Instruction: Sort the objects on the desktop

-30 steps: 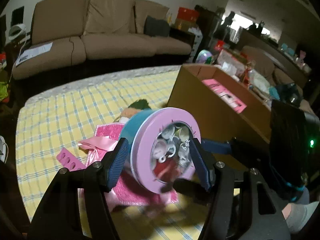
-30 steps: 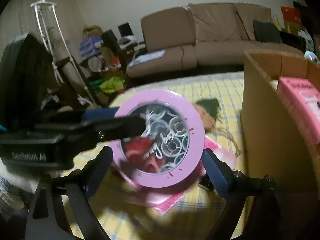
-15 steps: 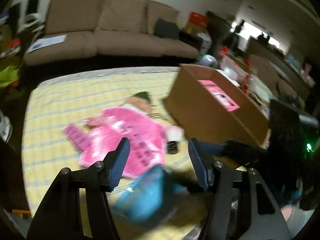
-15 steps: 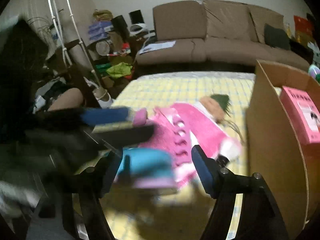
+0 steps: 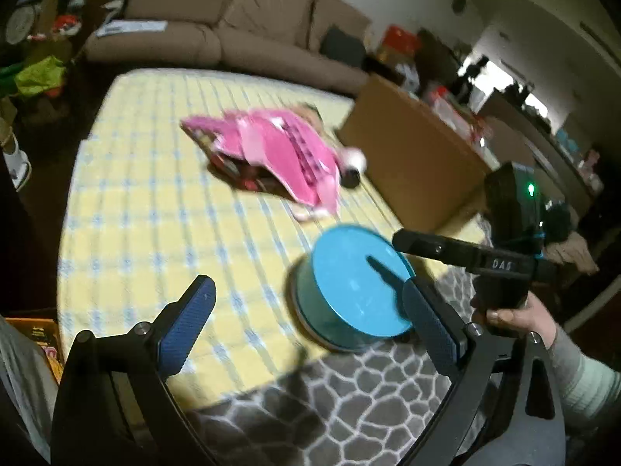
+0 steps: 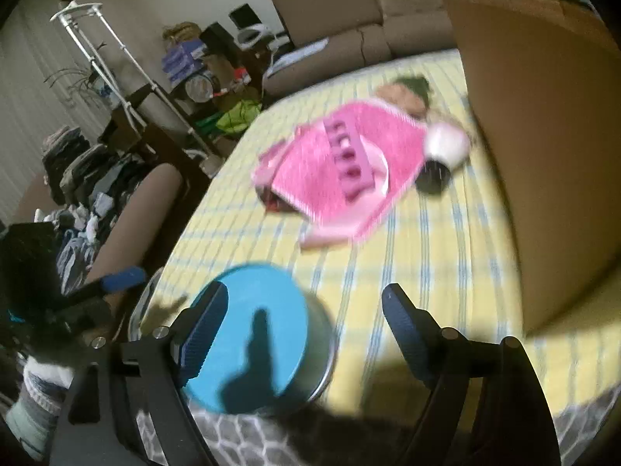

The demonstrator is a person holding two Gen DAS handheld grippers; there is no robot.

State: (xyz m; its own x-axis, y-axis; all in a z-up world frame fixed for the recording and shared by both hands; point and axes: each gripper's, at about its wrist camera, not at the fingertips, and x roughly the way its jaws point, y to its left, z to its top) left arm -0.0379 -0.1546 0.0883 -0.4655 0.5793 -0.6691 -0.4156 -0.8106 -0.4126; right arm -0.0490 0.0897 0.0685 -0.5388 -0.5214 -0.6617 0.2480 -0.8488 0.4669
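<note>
Left gripper [image 5: 306, 326]: jaws opening, wide apart, nothing held. Only bare cloth [image 5: 155, 209] lies between its blue pads [image 5: 186, 330]; the tin [image 5: 349, 291] sits just past the right-side pad, contact unclear because of blur.

Right gripper [image 6: 299, 334]: jaws opening, not gripping. Its left-side finger overlaps the tin [image 6: 256, 334] in the right wrist view; the right-side finger stands clear of it. In the left wrist view the right gripper [image 5: 427, 246] reaches over the tin's far edge, with the person's hand [image 5: 516, 318] on its handle.

Tin: round, teal, flat teal face up, resting on the near edge of the yellow checked cloth. It leans slightly and sits next to where the grey patterned covering [image 5: 349, 407] starts. A gripper shadow falls across its top.

Beyond the tin, mid-cloth: a pink pile [image 5: 279, 155] made of a pink cloth with a pink holed strip [image 6: 349, 155] on top. A small dark round thing [image 6: 432, 178] and a white puff [image 6: 446, 141] lie at the pile's box-side end. A doll head with green hat [image 6: 407, 93] lies behind the pile.

Cardboard box [image 6: 543, 136] stands on the surface, right of the pile and farther from the tin. Brown sofa [image 5: 233, 31] lies behind the surface.

Both views are motion-blurred.
</note>
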